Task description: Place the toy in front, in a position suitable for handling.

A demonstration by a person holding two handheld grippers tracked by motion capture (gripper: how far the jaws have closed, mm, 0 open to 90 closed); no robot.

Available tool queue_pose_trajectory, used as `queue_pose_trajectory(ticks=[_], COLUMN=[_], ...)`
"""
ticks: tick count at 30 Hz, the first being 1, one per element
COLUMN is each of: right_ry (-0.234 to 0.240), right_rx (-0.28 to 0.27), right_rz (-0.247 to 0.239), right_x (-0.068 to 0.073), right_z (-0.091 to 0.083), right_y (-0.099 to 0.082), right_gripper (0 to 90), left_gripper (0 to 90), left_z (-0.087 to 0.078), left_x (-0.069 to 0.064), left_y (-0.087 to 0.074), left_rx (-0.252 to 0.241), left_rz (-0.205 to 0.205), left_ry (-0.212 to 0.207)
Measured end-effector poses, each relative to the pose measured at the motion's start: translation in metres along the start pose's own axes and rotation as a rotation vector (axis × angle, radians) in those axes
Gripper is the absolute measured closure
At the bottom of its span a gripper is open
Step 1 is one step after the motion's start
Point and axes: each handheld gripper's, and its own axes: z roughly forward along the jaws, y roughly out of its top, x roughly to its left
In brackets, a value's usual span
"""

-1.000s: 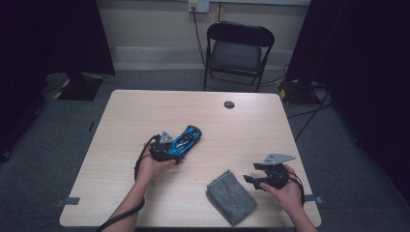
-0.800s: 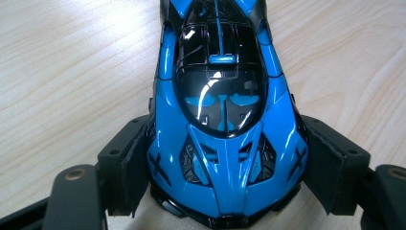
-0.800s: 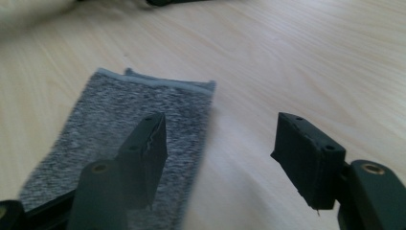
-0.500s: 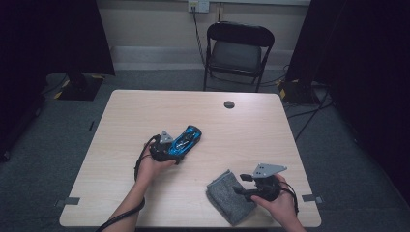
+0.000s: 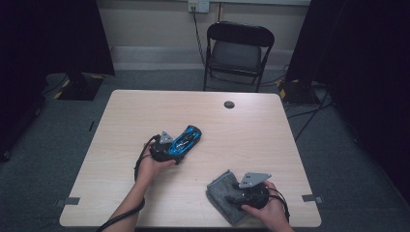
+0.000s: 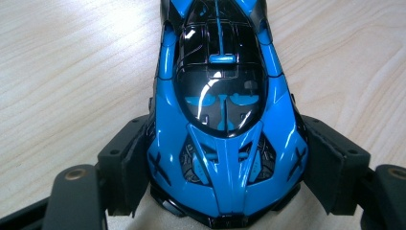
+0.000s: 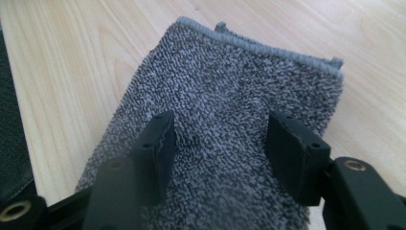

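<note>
A glossy blue and black toy car [image 5: 187, 137] lies on the wooden table [image 5: 251, 130] left of centre. My left gripper [image 5: 173, 148] is shut on its near end. In the left gripper view both pads [image 6: 129, 160] press the flanks of the car [image 6: 220, 96]. A folded grey terry cloth [image 5: 218, 189] lies flat near the table's front edge. My right gripper [image 5: 232, 196] sits over it. In the right gripper view its jaws [image 7: 220, 143] stand apart on top of the cloth [image 7: 239, 72], pinching nothing. They have just been closing.
A small black round disc [image 5: 229, 104] lies near the table's far edge. A black folding chair [image 5: 238, 48] stands behind the table. The table's front edge runs close beside the cloth, with dark floor below it.
My right gripper has moved left from the bare table beside the cloth to over the cloth. The left gripper and the car have not moved.
</note>
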Motion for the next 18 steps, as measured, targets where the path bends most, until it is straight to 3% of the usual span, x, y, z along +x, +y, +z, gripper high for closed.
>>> queue_pose_trajectory(ticks=[9, 18], right_ry=[-0.032, -0.051], right_rx=[-0.012, 0.011], right_rz=[0.015, 0.007], right_x=[0.0040, 0.0051], right_z=[0.0038, 0.0060], right_y=[-0.0049, -0.0019], right_gripper=[44.8, 54.4], left_gripper=[25.6, 25.6], left_z=[0.0000, -0.0001], left_x=[0.0000, -0.0001], left_y=[0.0000, -0.0001], left_rx=[0.000, 0.000], left_rz=[0.000, 0.001], left_ry=[0.000, 0.001])
